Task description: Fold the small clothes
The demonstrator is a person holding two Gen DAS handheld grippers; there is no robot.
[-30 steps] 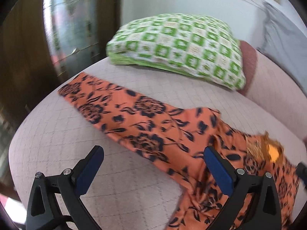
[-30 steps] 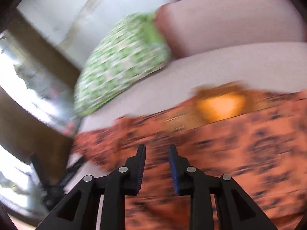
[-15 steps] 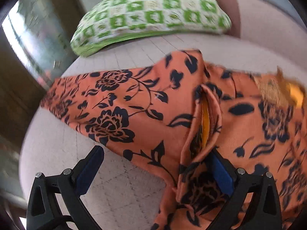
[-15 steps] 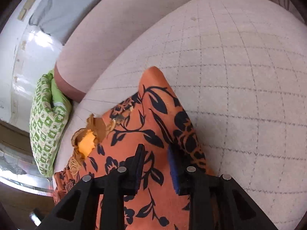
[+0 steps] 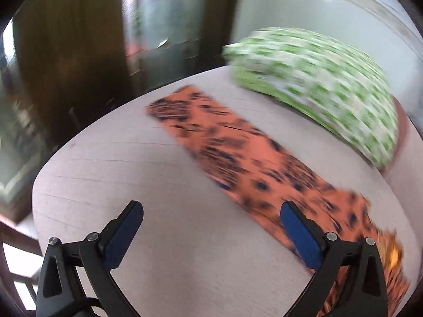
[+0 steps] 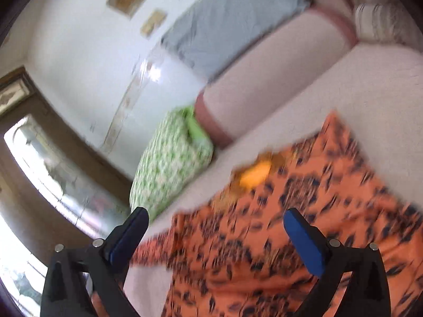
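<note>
An orange garment with a dark floral print point(image 5: 238, 155) lies flat on the pale quilted sofa seat point(image 5: 137, 174), one long sleeve stretched toward the far left. Its yellow-lined neck shows at the lower right. My left gripper point(image 5: 211, 227) is open and empty, above the seat near the sleeve's lower part. In the right wrist view the garment's body point(image 6: 290, 211) spreads below the open, empty right gripper point(image 6: 215, 233), with the yellow neck lining point(image 6: 255, 175) beyond it. Both views are motion-blurred.
A green and white checked pillow point(image 5: 322, 84) lies at the far end of the seat, also in the right wrist view point(image 6: 169, 163). The sofa backrest point(image 6: 277, 76) runs behind. A dark wooden door frame point(image 5: 71, 52) and window stand past the seat's left edge.
My right gripper was shut on the garment and is now open and lifted away. My left gripper has drawn back from the cloth, which now lies flat with its sleeve straightened.
</note>
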